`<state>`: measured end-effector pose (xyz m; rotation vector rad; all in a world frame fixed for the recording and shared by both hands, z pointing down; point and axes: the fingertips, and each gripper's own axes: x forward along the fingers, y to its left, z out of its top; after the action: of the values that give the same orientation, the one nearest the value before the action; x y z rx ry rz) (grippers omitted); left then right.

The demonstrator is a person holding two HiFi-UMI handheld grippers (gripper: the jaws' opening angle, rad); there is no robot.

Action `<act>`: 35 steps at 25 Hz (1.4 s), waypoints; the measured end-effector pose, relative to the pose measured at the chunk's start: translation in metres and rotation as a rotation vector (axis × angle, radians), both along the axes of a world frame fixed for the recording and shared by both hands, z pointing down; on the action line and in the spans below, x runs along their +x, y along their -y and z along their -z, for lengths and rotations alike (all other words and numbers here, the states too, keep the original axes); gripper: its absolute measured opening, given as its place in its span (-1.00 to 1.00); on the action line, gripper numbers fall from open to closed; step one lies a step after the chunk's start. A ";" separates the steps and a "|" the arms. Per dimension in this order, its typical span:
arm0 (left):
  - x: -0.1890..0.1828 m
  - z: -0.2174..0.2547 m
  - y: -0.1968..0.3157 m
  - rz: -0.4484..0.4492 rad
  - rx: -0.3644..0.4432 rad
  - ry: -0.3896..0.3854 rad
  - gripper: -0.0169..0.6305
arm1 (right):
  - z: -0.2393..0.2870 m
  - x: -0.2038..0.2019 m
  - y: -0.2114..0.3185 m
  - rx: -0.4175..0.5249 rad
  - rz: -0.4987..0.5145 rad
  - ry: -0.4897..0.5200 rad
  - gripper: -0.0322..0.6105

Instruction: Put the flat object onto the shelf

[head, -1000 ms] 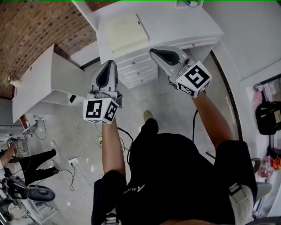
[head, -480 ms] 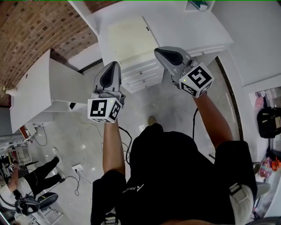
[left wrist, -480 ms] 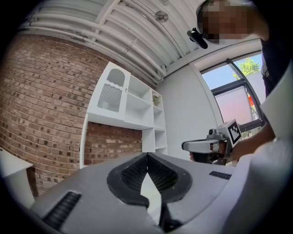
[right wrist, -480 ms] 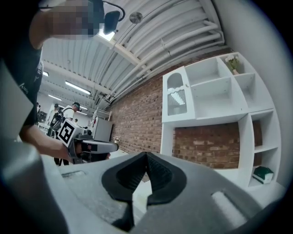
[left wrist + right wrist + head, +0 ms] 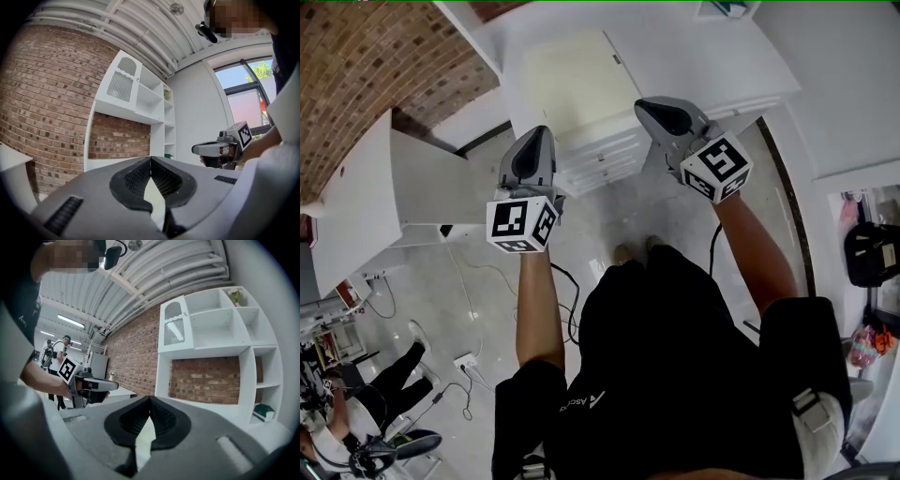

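Both tongs are kept fully closed with nothing pinched. On the left tongs (image 5: 150, 161) the black ribbed pads (image 5: 136, 180) are pressed tip to tip, and the same is seen on the right tongs (image 5: 150, 400). A pale sliver is seen through the gap behind each pair of pads, but what it is can't be told, tbh. Both are pointed level at the shelf (image 5: 206, 348), a white unit set against a brick wall (image 5: 51, 103).

The flat object (image 5: 577, 80), a cream panel, is laid on top of a white cabinet (image 5: 694, 56) with drawers (image 5: 602, 161), below the shelf's compartments. In the head view it's found between the two tips and a bit ahead of them. Its near corner is overlapped by the left tip, though contact can't be judged from up there.

Writing-wise, not much is offered. A black-and-white square marker is carried on each face of the cube (image 5: 522, 225) on each tool, with no words. White print (image 5: 584, 403) is shown on the person's black shirt. It seems to start with "ASC", and the rest can't be read. A green-and-white item (image 5: 264, 412) is parked in the shelf's bottom right compartment, and any label on it is too small to read.
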<state>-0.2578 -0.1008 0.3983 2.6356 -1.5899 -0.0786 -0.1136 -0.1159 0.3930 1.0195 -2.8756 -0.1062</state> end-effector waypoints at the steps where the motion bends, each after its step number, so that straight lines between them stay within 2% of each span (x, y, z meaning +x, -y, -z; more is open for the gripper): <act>1: 0.000 -0.005 0.005 0.004 -0.014 0.001 -0.95 | -0.005 0.001 0.004 -0.010 -0.004 -0.007 -0.89; 11: -0.006 -0.043 0.049 0.070 -0.121 0.009 -0.95 | -0.051 0.015 0.064 -0.124 -0.058 -0.057 -0.89; 16: -0.007 -0.057 0.064 0.093 -0.148 0.004 -0.95 | -0.081 0.018 0.086 -0.192 -0.071 -0.091 -0.52; 24: -0.016 -0.080 0.082 0.138 -0.196 -0.004 -0.95 | -0.131 0.018 0.121 -0.373 -0.099 -0.097 0.00; 29: -0.021 -0.093 0.085 0.154 -0.221 -0.009 -0.95 | -0.162 0.017 0.141 -0.472 -0.130 -0.108 0.19; 35: -0.027 -0.103 0.088 0.172 -0.245 -0.012 -0.95 | -0.195 0.016 0.160 -0.578 -0.155 -0.108 0.28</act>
<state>-0.2850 -0.1885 0.5012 2.3101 -1.6979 0.0875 -0.0973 -0.2755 0.5878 1.0555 -2.4727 0.6192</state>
